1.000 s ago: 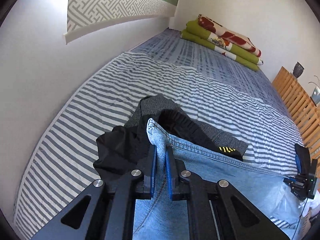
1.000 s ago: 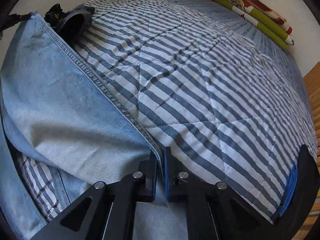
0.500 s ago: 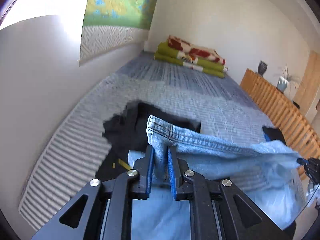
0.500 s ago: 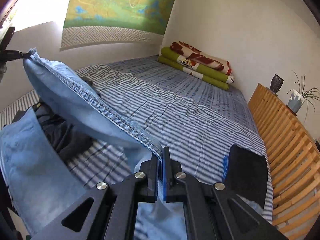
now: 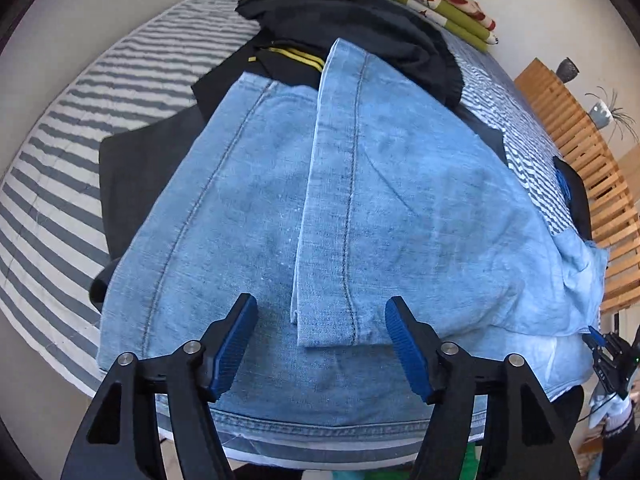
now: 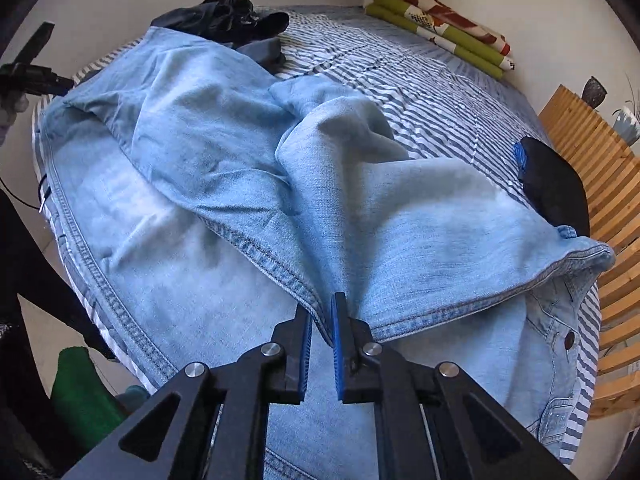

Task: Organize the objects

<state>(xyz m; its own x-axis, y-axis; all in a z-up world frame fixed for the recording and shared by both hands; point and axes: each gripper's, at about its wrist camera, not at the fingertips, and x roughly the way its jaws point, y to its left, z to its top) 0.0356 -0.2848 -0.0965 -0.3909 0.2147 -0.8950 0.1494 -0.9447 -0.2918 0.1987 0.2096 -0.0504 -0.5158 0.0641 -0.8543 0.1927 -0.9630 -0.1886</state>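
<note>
Light blue jeans [image 5: 360,208] lie folded over on the striped bed, one leg end on top in the left wrist view. My left gripper [image 5: 320,320] hovers open just above them, the fingers apart on either side of the leg hem, holding nothing. In the right wrist view the jeans [image 6: 224,168] lie rumpled across the bed's near edge. My right gripper [image 6: 322,320] is shut on a seamed edge of the jeans. A heap of black clothes [image 5: 344,28] lies beyond the jeans; it also shows in the right wrist view [image 6: 228,16].
The striped bed cover [image 6: 432,92] stretches back to folded green and red blankets [image 6: 444,28] by the wall. A black object with a blue part [image 6: 554,184] lies at the bed's right edge. A wooden slatted rail [image 6: 600,184] runs along the right, with a vase and plant behind.
The jeans were held up by both grippers and now lie folded on the bed. My left gripper has opened and let go. My right gripper still pinches the denim edge.
</note>
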